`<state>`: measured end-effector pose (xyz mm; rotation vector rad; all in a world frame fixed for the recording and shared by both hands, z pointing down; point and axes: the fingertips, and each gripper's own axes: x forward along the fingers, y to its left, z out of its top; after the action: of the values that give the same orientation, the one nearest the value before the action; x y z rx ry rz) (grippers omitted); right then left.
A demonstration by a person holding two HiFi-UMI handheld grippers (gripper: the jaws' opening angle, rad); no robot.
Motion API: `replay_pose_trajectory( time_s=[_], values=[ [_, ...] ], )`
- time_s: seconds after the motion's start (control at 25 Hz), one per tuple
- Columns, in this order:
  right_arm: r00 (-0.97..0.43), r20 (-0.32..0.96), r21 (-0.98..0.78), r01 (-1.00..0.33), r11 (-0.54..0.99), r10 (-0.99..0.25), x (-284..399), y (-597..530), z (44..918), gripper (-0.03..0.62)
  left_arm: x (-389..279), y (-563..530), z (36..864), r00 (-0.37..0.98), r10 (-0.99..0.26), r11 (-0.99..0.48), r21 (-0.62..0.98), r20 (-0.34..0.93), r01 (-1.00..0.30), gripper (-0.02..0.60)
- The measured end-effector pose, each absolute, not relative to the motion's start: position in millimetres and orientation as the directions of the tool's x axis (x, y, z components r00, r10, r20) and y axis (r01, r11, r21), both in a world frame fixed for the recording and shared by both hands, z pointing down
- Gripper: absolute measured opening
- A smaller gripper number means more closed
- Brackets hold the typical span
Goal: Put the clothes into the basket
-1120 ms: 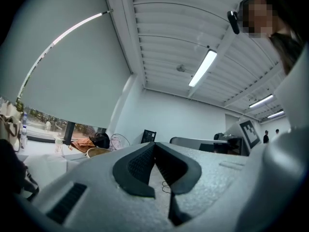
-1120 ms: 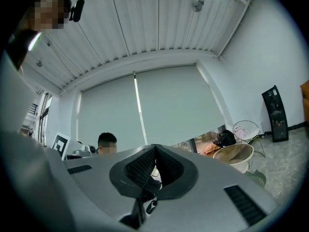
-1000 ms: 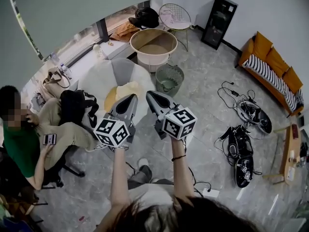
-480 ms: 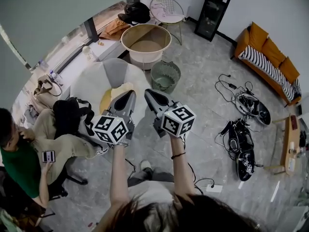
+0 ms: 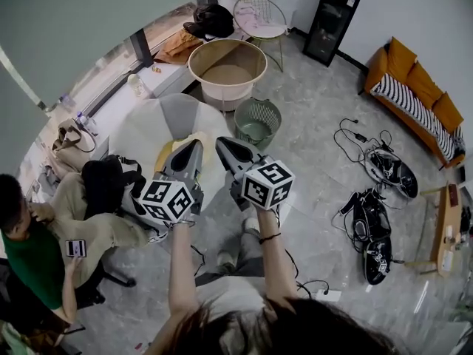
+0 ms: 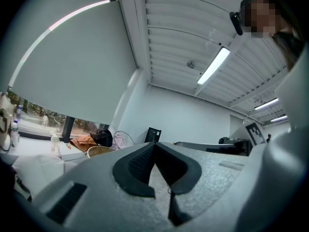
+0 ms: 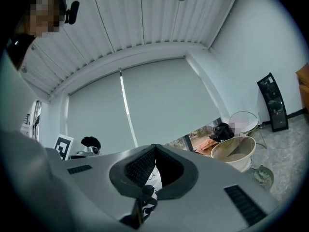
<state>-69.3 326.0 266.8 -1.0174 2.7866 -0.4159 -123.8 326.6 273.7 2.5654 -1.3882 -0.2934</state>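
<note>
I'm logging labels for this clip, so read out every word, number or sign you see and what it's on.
No text can be read.
Marker cubes: black-and-white square patterns only, no letters.
Black cabinet: small pale label, too small to read.
Phone screen: too small to read.

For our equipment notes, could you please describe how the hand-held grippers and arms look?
The left hand-held gripper and right hand-held gripper are grey tapered shells with black ribbed pads; each carries a white cube with black square markers. A dark band circles the right wrist.
</note>
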Motion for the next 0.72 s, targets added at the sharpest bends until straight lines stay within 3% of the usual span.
replay_pose_trajectory(
  time_s=[0.72],
  values=[
    [-0.838, -0.041, -0.295, -0.510, 0.808, -0.544, -48, 191, 243, 0.009, -104, 208, 257, 0.375, -0.922, -0.387, 0.300, -0.099, -0.872, 0.011]
  ],
)
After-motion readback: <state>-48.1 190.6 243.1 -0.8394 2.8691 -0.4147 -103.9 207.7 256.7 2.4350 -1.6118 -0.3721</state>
